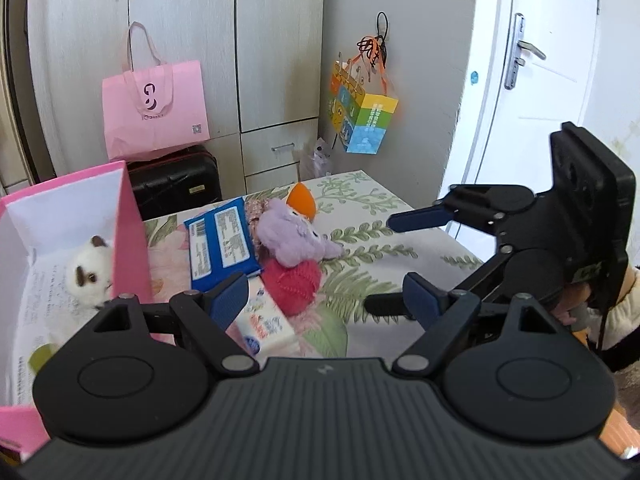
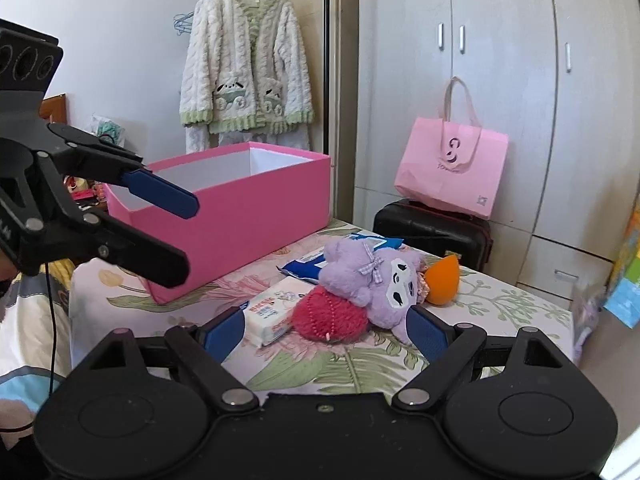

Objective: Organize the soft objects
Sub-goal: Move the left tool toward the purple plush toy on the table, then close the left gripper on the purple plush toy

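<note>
While a white plush cat [image 1: 90,270] sits inside the pink box [image 2: 240,216], the purple plush [image 2: 374,280], red plush [image 2: 330,316], tissue pack [image 2: 272,310] and blue packet [image 1: 222,242] lie heaped on the tabletop [image 2: 500,300]. Orange piece [image 2: 442,280] half-hidden. Left tool [image 1: 320,300] and right tool [image 2: 326,328] gape wide, holding nothing.

bright, even daylight, soft shadows, strong fisheye bending and dark corners, slightly blurred edges
</note>
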A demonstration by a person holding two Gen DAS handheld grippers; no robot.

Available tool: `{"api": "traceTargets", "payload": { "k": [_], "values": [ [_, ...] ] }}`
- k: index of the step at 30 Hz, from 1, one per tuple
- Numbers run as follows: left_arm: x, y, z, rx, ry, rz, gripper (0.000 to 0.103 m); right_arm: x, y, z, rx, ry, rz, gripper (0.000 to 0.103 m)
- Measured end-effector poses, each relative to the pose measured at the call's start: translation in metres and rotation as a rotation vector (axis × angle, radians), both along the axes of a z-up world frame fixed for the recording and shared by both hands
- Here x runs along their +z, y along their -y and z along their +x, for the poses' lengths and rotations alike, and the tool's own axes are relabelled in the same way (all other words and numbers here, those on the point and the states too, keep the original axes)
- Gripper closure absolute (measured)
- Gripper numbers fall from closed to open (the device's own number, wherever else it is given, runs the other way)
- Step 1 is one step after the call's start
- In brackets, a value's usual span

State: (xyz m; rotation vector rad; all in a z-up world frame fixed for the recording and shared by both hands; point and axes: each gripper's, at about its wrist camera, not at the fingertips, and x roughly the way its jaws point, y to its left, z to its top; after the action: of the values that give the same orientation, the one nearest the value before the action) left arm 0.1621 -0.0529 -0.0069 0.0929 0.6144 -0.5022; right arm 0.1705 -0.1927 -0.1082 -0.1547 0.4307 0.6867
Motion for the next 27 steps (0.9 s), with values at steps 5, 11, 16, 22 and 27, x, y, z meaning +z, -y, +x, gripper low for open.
{"api": "traceTargets", "payload": {
  "k": [5, 11, 16, 22, 27],
  "values": [
    [-0.021, 0.006, 0.040, 0.056, -0.046, -0.078, 0.026, -0.011, -0.003, 0.041, 0.053, -0.035, 0.011, 0.012],
    [-0.049, 0.014, 0.082, 0.144, -0.122, -0.134, 0.040, -0.025, -0.009, 0.089, 0.078, -0.132, 0.007, 0.012],
    [-0.053, 0.017, 0.091, 0.208, -0.065, -0.122, 0.043, -0.033, -0.008, 0.112, 0.101, -0.210, 0.050, 0.012],
    [-0.052, 0.014, 0.095, 0.257, -0.022, -0.190, 0.061, -0.041, -0.001, 0.132, 0.144, -0.286, 0.135, 0.011],
    [-0.062, 0.012, 0.102, 0.279, -0.085, -0.233, 0.076, -0.049, 0.001, 0.141, 0.142, -0.354, 0.169, 0.009]
  ]
}}
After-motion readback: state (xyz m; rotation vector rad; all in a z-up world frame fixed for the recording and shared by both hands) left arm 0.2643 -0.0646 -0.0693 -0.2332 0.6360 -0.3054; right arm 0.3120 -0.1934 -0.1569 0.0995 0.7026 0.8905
